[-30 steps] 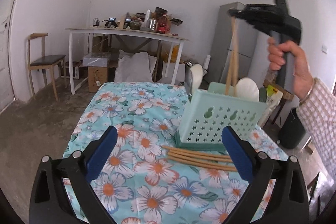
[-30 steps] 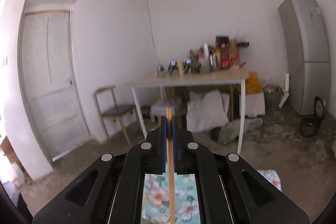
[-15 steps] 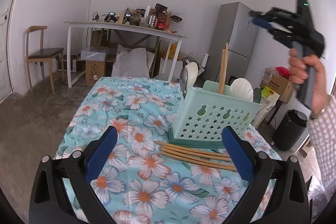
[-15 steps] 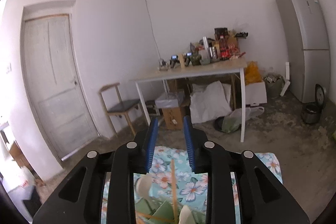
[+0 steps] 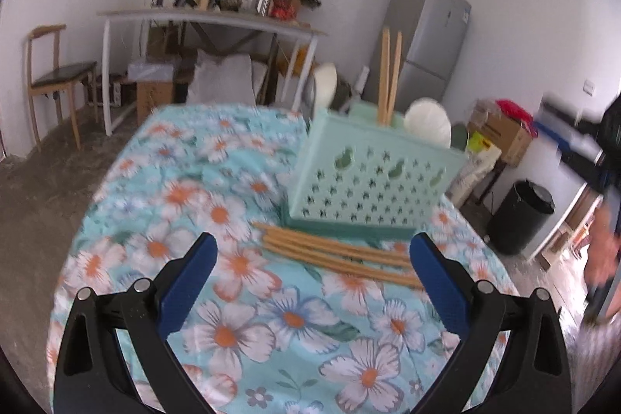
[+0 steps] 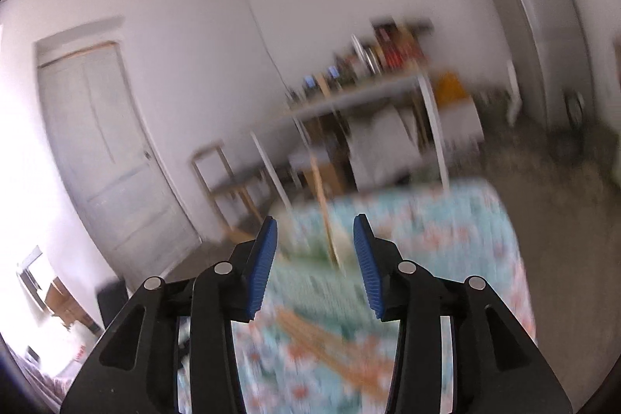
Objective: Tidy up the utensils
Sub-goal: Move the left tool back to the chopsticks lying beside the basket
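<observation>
floral tablecloth (image 5: pixel 240 301) covers the table. mint basket (image 5: pixel 368 181) sits ahead of the left gripper (image 5: pixel 310 282), holding two upright chopsticks (image 5: pixel 389 76) and white spoons (image 5: pixel 427 123). loose chopsticks (image 5: pixel 337 257) lie flat just in front of the basket, between the wide-spread left jaws. right gripper (image 6: pixel 315 258) has just been opening, nothing between its pads, frame blurred, aimed at the basket.

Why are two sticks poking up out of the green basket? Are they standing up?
Yes, standing up. Two chopsticks rise nearly straight from the basket; more chopsticks lie flat on the tablecloth.
</observation>
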